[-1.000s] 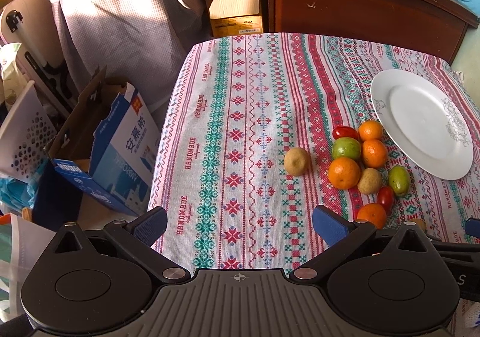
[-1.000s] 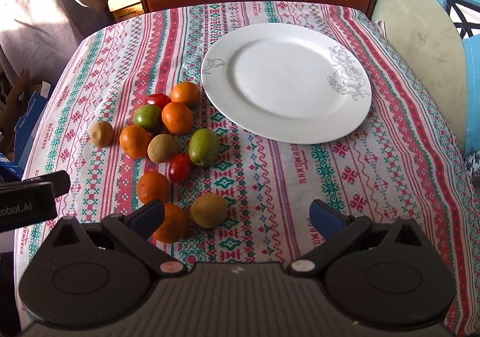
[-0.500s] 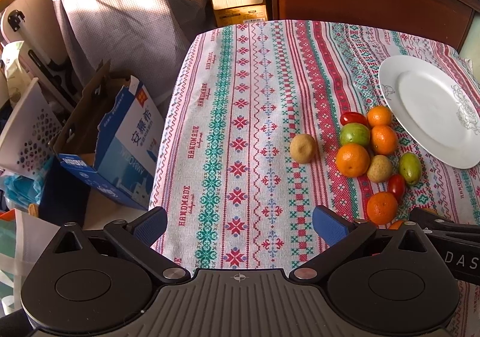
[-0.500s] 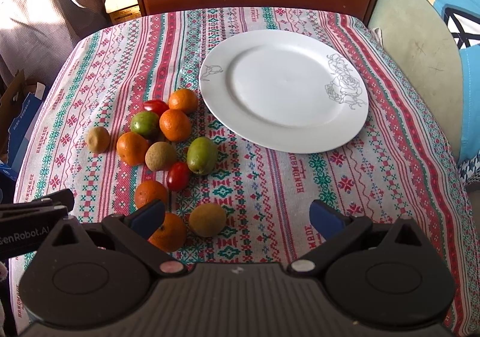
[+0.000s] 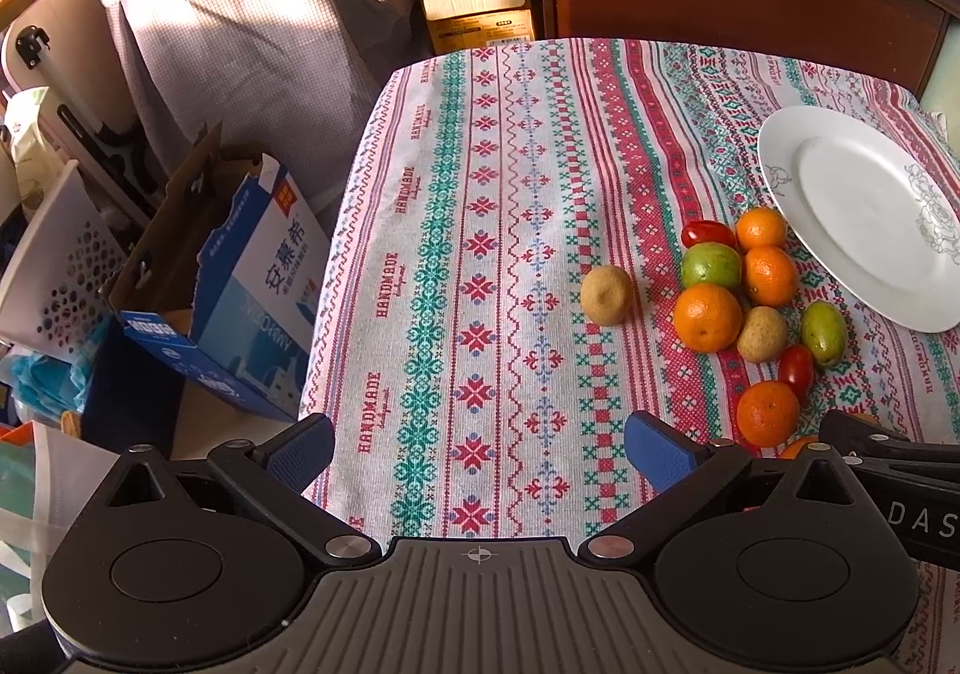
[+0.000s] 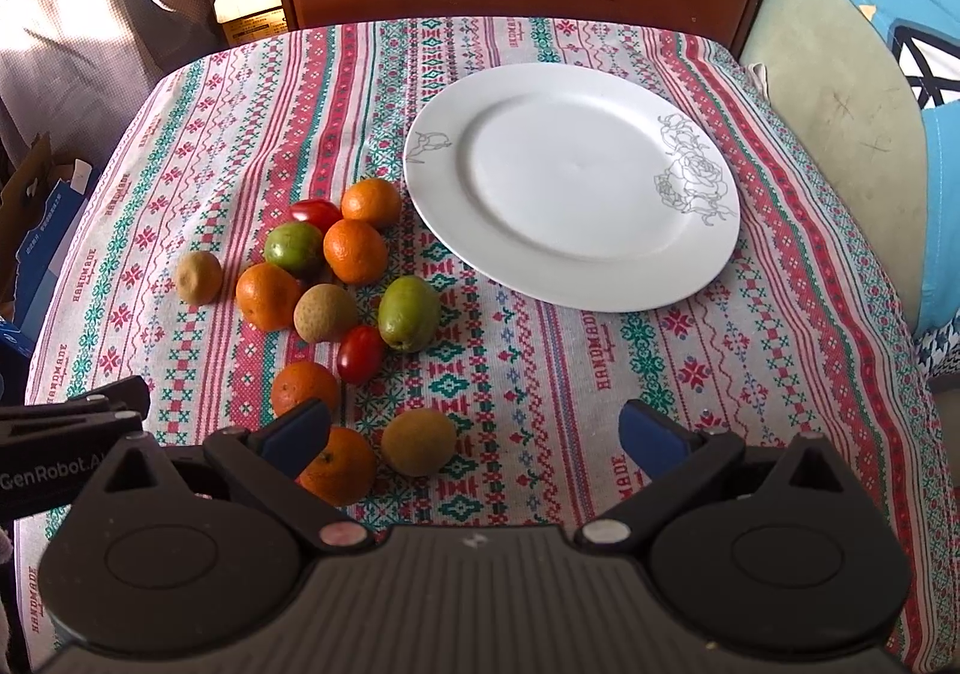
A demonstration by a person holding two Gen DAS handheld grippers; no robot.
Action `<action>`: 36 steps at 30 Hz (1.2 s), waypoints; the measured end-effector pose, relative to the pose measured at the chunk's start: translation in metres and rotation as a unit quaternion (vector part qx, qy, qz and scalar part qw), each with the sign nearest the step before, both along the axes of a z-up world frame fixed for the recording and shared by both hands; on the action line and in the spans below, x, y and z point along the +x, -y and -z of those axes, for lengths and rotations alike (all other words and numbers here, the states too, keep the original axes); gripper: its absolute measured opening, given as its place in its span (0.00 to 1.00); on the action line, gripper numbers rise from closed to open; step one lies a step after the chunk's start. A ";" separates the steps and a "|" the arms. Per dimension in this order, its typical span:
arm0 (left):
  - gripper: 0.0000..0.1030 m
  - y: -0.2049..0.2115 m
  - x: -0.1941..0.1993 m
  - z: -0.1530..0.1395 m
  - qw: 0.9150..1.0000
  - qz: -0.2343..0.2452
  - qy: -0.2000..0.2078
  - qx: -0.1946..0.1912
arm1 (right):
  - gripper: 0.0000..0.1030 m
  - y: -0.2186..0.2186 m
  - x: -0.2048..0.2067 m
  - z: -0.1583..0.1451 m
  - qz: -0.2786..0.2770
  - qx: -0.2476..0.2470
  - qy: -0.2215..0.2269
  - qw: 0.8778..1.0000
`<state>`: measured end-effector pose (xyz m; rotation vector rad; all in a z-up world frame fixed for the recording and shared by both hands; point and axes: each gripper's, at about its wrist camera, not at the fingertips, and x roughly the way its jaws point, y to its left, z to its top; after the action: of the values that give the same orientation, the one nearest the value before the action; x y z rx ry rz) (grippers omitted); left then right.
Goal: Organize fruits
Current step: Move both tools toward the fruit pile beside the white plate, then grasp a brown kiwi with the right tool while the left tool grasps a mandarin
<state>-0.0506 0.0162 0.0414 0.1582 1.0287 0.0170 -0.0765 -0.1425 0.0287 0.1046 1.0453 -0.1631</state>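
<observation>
- The fruits point(image 6: 327, 308) lie in a loose cluster on the cloth-covered surface point(image 6: 690, 374), just left of the white plate point(image 6: 570, 182), which holds nothing.
- The right gripper point(image 6: 474, 428) hovers at the near edge with its jaws apart and nothing between them; a brown fruit point(image 6: 418, 441) and an orange point(image 6: 339, 464) lie just ahead of it.
- The left gripper point(image 5: 480, 449) is likewise spread wide and holds nothing, over bare cloth; a lone brown fruit point(image 5: 606, 295) lies farther ahead.
- Best next, I judge: centre the right gripper on the nearest brown fruit, come down straight, and close gently so it neither rolls away nor nudges the orange beside it.
</observation>
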 end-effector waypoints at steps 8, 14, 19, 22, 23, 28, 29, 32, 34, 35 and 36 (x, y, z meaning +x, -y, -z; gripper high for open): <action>0.99 0.000 0.000 0.000 1.000 0.001 0.001 0.001 | 0.99 -0.001 0.000 0.001 -0.002 -0.002 0.001 1.000; 0.98 0.001 0.000 0.000 1.000 0.002 0.003 0.003 | 0.99 -0.001 0.000 0.000 -0.002 -0.002 0.001 1.000; 0.98 0.001 0.000 0.000 1.000 0.003 0.004 0.004 | 0.99 -0.001 0.000 0.000 -0.004 -0.003 0.001 1.000; 0.98 0.001 -0.001 0.000 1.000 0.006 0.003 0.004 | 0.99 0.001 -0.001 0.000 -0.005 0.000 0.003 1.000; 0.98 0.001 -0.001 -0.001 1.000 0.007 0.003 0.002 | 0.99 0.001 -0.001 0.000 -0.007 0.001 0.006 1.000; 0.99 0.001 -0.003 -0.002 1.000 0.016 0.006 -0.015 | 0.98 0.012 -0.007 -0.003 -0.020 0.011 0.024 0.999; 0.99 0.001 -0.003 -0.003 1.000 0.019 0.008 -0.023 | 0.97 0.015 -0.009 -0.004 -0.024 0.016 0.029 0.999; 0.99 0.000 -0.005 -0.004 0.999 0.028 0.013 -0.028 | 0.96 0.029 -0.017 -0.005 -0.032 0.037 0.040 0.998; 0.99 -0.004 -0.004 -0.003 0.999 0.029 0.013 -0.032 | 0.93 0.037 -0.025 -0.005 -0.038 0.047 0.053 0.997; 0.99 -0.006 -0.004 -0.002 0.999 0.027 0.011 -0.038 | 0.90 0.039 -0.028 -0.005 -0.043 0.052 0.058 0.996; 0.99 -0.009 -0.004 -0.001 0.999 0.026 0.009 -0.044 | 0.89 0.041 -0.032 -0.005 -0.052 0.057 0.063 0.995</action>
<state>-0.0546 0.0250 0.0425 0.1040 1.0047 -0.0748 -0.1087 -0.1832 0.0334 0.1614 0.9319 -0.0010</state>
